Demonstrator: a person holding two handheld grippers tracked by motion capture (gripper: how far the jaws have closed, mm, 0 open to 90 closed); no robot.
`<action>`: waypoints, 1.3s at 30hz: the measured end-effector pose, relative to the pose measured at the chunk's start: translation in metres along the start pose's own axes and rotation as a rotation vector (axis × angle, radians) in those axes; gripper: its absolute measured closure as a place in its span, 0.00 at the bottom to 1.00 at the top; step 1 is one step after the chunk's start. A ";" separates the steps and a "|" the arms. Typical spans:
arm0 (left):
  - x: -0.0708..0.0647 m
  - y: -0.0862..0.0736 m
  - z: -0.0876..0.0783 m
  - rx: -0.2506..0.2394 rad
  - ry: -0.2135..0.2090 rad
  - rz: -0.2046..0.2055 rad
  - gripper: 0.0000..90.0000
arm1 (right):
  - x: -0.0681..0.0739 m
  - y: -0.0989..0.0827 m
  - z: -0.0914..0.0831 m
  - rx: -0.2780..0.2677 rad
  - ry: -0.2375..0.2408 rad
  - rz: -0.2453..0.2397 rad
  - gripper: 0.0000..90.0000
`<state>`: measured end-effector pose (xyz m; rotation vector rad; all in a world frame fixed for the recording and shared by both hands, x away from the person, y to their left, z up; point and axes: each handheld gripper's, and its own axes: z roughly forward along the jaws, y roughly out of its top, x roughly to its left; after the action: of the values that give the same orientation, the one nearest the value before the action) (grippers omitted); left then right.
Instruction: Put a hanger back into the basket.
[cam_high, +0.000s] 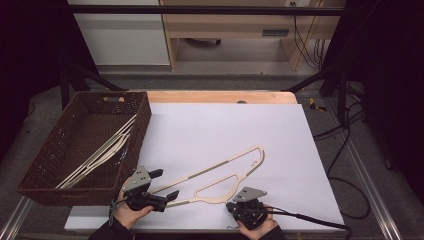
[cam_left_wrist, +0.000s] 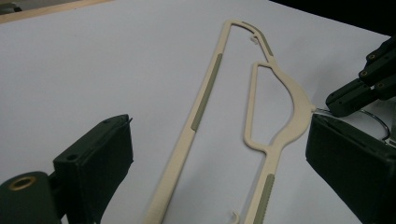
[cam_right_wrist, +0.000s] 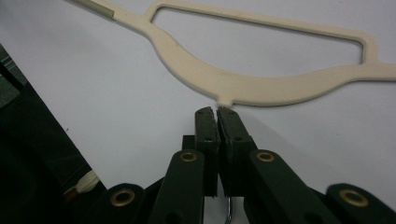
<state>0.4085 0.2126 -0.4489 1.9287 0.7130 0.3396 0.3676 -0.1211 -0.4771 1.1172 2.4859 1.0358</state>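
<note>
A cream hanger (cam_high: 220, 175) lies flat on the white sheet covering the desk (cam_high: 280, 135), stretching away from both tools. The right tool (cam_high: 248, 206), held by a hand at the near edge, has its jaws pinched together on the hanger's metal hook (cam_right_wrist: 228, 212); in the right gripper view the wire runs down between the pressed jaws, and the hanger's neck sits just beyond their tips. The left tool (cam_high: 162, 187) has its jaws spread wide, and one end of the hanger lies between them, untouched by either pad (cam_left_wrist: 105, 156).

Beyond the left tool and to its outer side stands a brown woven basket (cam_high: 145, 112) that already holds several cream hangers (cam_high: 107, 147). Judging from this, some hangers are stowed and this one is only just gripped; lifting it and carrying it to the basket appears to remain.

No brand, label or writing is readable on the hanger, basket or tools.
</note>
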 end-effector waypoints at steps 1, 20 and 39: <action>0.000 0.000 0.000 0.000 0.000 0.000 0.08 | -0.001 0.000 0.000 0.002 0.002 0.007 0.98; -0.002 0.000 0.002 0.011 -0.005 -0.002 0.08 | -0.016 -0.004 -0.007 0.010 -0.085 0.057 0.94; -0.032 0.025 0.029 0.082 -0.056 0.050 0.09 | -0.021 0.007 -0.015 -0.005 -0.042 0.160 0.99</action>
<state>0.4064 0.1640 -0.4375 2.0290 0.6517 0.2905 0.3785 -0.1407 -0.4629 1.3398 2.3924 1.0479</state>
